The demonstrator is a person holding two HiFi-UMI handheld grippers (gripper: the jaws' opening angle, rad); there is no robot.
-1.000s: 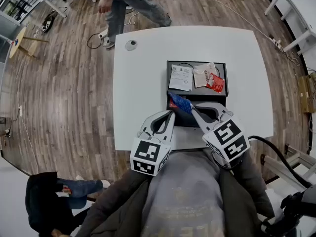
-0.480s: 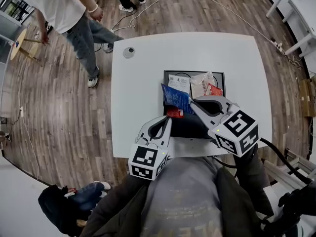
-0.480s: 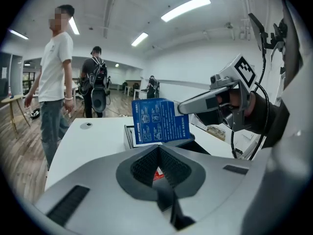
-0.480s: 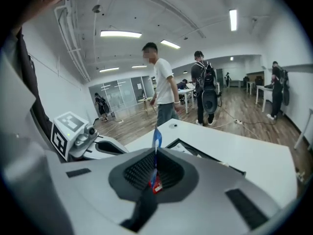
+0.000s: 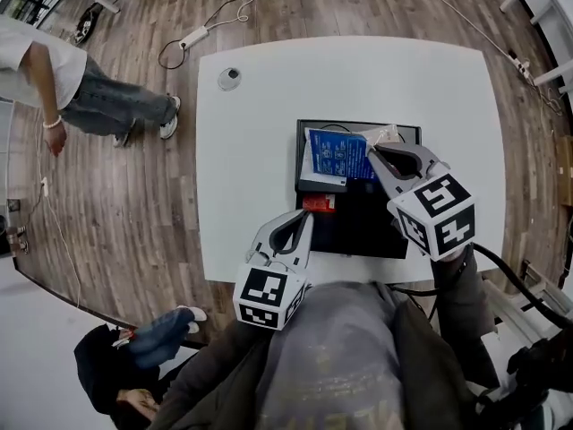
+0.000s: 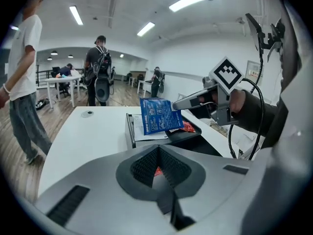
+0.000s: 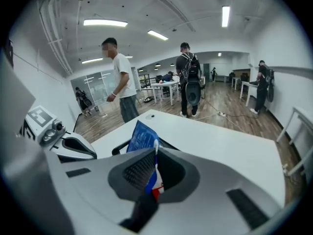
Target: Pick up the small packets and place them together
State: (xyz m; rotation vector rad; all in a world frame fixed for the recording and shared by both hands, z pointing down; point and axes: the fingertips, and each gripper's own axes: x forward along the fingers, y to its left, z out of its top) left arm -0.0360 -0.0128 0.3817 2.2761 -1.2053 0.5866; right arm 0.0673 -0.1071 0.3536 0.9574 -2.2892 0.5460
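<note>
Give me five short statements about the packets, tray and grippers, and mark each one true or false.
1. The right gripper is shut on the blue rectangular packet. True.
2. The blue packet lies flat on the white table. False: it is held up over the black rectangular tray.
3. The small red packet sits at the tray's left edge, close to the left gripper. True.
4. The tray stands on the wooden floor. False: it stands on the white table.
5. The small round grey disc lies inside the tray. False: it lies on the table, apart from the tray.
</note>
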